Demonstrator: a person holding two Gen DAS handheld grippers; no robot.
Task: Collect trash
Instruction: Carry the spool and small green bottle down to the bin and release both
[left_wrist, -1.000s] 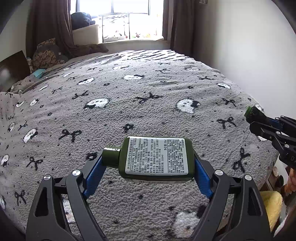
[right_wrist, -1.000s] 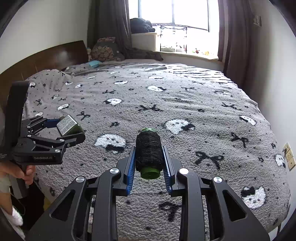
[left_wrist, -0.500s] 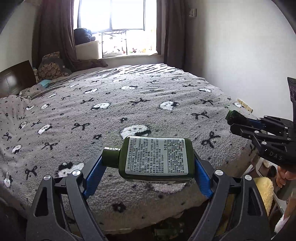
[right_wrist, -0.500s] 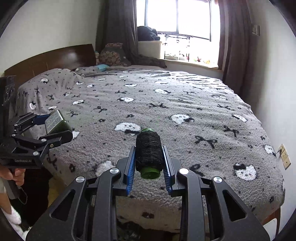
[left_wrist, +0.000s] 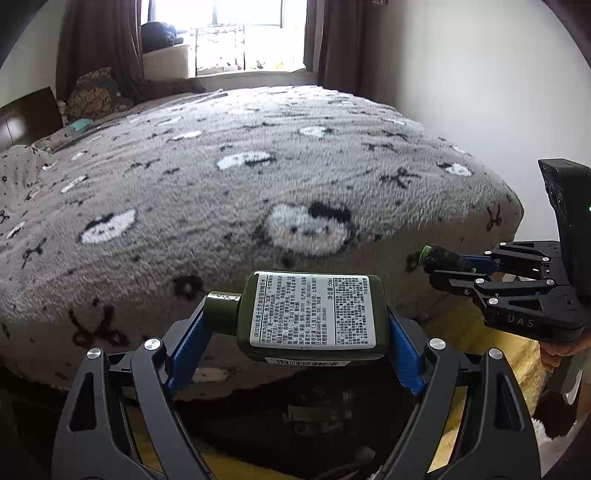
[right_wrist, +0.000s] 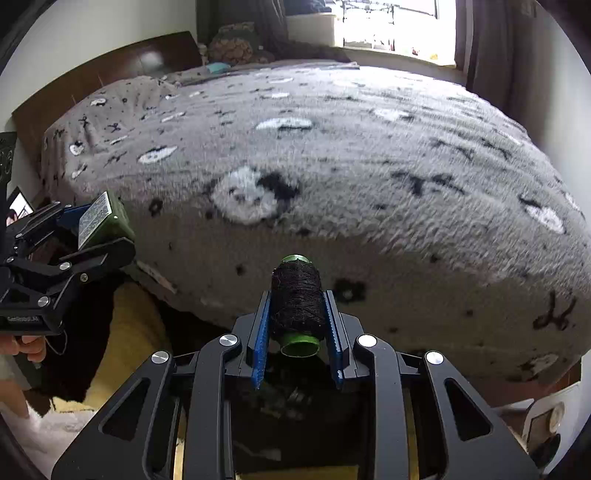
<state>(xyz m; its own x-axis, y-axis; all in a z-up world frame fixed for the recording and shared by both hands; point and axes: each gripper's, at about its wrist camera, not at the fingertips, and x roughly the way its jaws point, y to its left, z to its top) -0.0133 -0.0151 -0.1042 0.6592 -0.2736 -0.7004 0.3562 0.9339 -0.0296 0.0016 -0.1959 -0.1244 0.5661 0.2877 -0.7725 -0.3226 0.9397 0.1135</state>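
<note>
My left gripper (left_wrist: 295, 334) is shut on a dark green bottle (left_wrist: 314, 317) that lies crosswise between the blue pads, its white printed label up and its neck to the left. The same left gripper (right_wrist: 94, 230) and green bottle (right_wrist: 107, 219) appear at the left of the right wrist view. My right gripper (right_wrist: 297, 328) is shut on a spool of black thread (right_wrist: 297, 299) with a green core, held lengthwise. That right gripper (left_wrist: 448, 267) and its thread spool (left_wrist: 439, 258) show at the right of the left wrist view. Both grippers hang past the foot edge of the bed (left_wrist: 258, 192).
The bed (right_wrist: 369, 166) carries a grey fleece cover with white and black bow patterns. Below its edge lie a dark space (left_wrist: 303, 413) and yellow fabric (right_wrist: 133, 339). A hand (right_wrist: 26, 345) grips the left tool. A white wall (left_wrist: 461, 74) stands at the right, a window (left_wrist: 255, 33) beyond.
Both grippers have drawn back from over the bed and sunk lower, past its foot edge, each keeping its object. The floor and yellow fabric below the bed have come into view.
</note>
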